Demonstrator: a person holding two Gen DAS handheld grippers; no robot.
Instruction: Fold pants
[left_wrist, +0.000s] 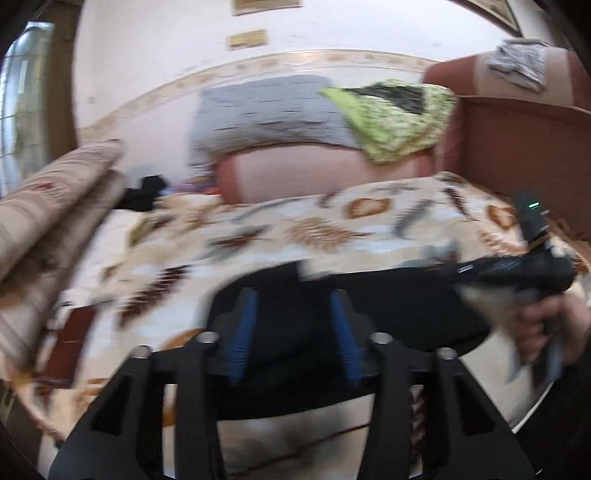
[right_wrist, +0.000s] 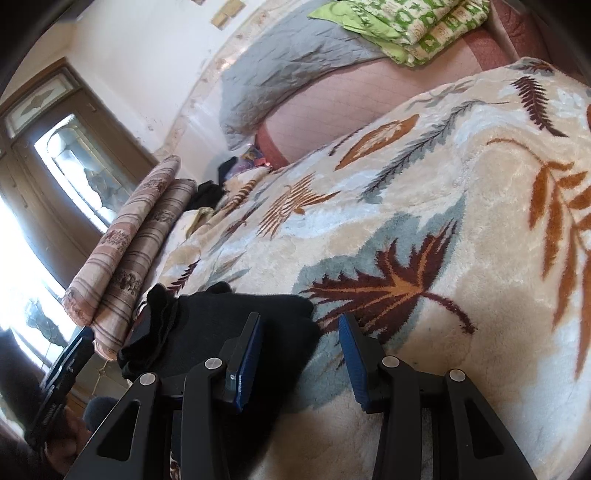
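Note:
The black pants lie bunched in a folded heap on a cream leaf-patterned blanket. My right gripper stands open at the heap's right edge; its left finger is over the black cloth and its right finger over the blanket. In the blurred left wrist view the pants spread dark below my left gripper, whose blue pads stand apart and press on nothing. A hand holds the right gripper's body at the right edge. The left gripper's body shows at the lower left.
Striped rolled cushions lie along the bed's left side. At the bed's head are a pink bolster, a grey pillow and folded green bedding. A brown headboard stands at the right. A glazed door is at the left.

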